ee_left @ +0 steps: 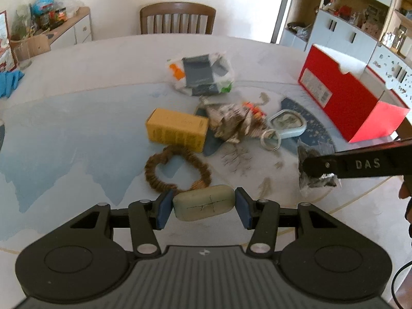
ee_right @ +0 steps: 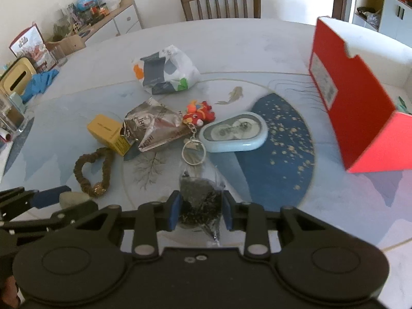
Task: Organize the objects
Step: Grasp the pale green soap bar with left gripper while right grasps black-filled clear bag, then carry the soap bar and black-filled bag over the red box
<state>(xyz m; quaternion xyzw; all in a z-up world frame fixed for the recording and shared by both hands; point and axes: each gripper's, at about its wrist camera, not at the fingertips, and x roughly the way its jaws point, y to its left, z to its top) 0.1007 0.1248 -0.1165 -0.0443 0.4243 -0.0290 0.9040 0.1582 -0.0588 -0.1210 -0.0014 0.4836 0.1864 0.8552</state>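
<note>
My left gripper (ee_left: 203, 207) is shut on a grey-green oval case (ee_left: 203, 202) held just above the table near its front edge. My right gripper (ee_right: 201, 212) is shut on a clear bag of dark dried leaves (ee_right: 199, 200); it also shows in the left wrist view (ee_left: 315, 168). On the table lie a brown scrunchie (ee_left: 177, 168), a yellow box (ee_left: 176, 128), a crumpled foil packet (ee_right: 152, 126), a red plush keychain (ee_right: 198, 114), a pale blue oval case (ee_right: 234, 131) and a white plastic bag (ee_right: 164, 70). An open red box (ee_right: 360, 108) stands at the right.
A wooden chair (ee_left: 177, 16) stands behind the table (ee_left: 77, 82). A sideboard with clutter (ee_left: 51, 18) is at the far left. Blue cloth (ee_right: 38, 82) and a tissue box (ee_right: 18, 77) sit on the table's left edge. Shelving (ee_left: 360, 13) stands at the far right.
</note>
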